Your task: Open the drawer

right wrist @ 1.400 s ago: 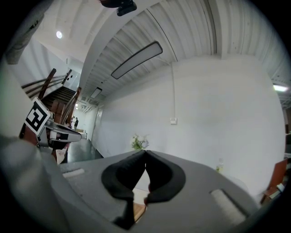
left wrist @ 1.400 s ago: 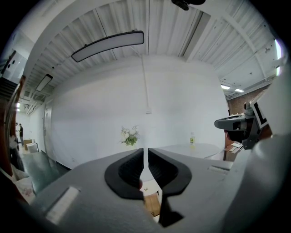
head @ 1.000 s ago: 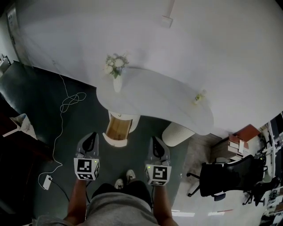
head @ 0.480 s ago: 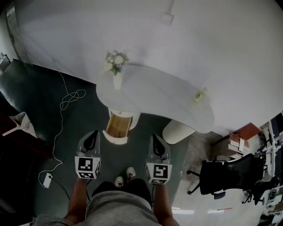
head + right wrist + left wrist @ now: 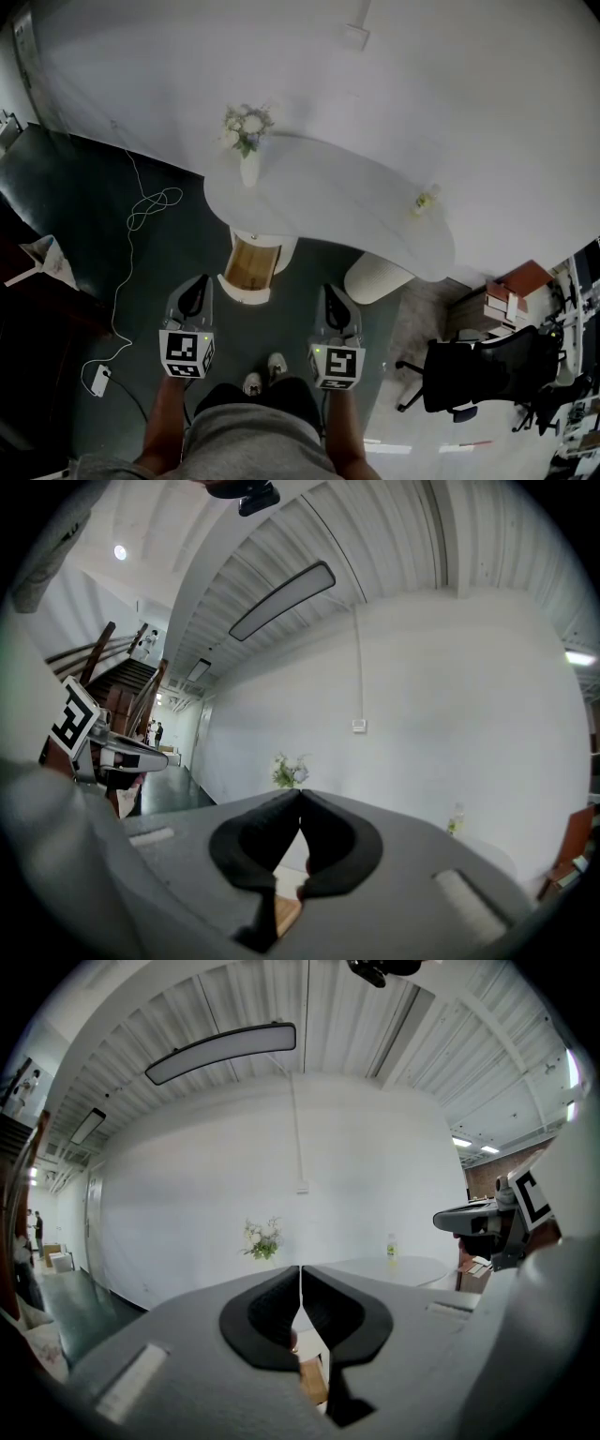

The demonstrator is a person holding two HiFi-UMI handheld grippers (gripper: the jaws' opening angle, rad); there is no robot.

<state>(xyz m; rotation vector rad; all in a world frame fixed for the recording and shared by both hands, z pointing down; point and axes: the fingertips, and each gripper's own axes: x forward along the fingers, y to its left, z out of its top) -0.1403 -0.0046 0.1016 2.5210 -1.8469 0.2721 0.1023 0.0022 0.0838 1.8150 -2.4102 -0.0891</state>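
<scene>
A wooden drawer (image 5: pixel 249 265) with a white rim stands pulled out from the round white pedestal under the curved white table (image 5: pixel 328 211). My left gripper (image 5: pixel 195 292) hovers just left of the drawer's front, apart from it, its jaws shut on nothing. My right gripper (image 5: pixel 334 302) is held to the drawer's right at the same height, also shut and empty. In the left gripper view the tips (image 5: pixel 300 1271) meet, with a bit of the wooden drawer (image 5: pixel 312 1382) showing below them. The right gripper view shows its tips (image 5: pixel 300 795) closed too.
A vase of white flowers (image 5: pixel 247 141) and a small bottle (image 5: pixel 423 202) stand on the table. A second white pedestal (image 5: pixel 377 277) is at right. A white cable (image 5: pixel 131 244) runs across the dark floor at left. A black office chair (image 5: pixel 483 375) stands at right.
The view shifted slightly, so both grippers sit a touch lower in the frame than a second ago. The drawer stays pulled out and both grippers stay shut.
</scene>
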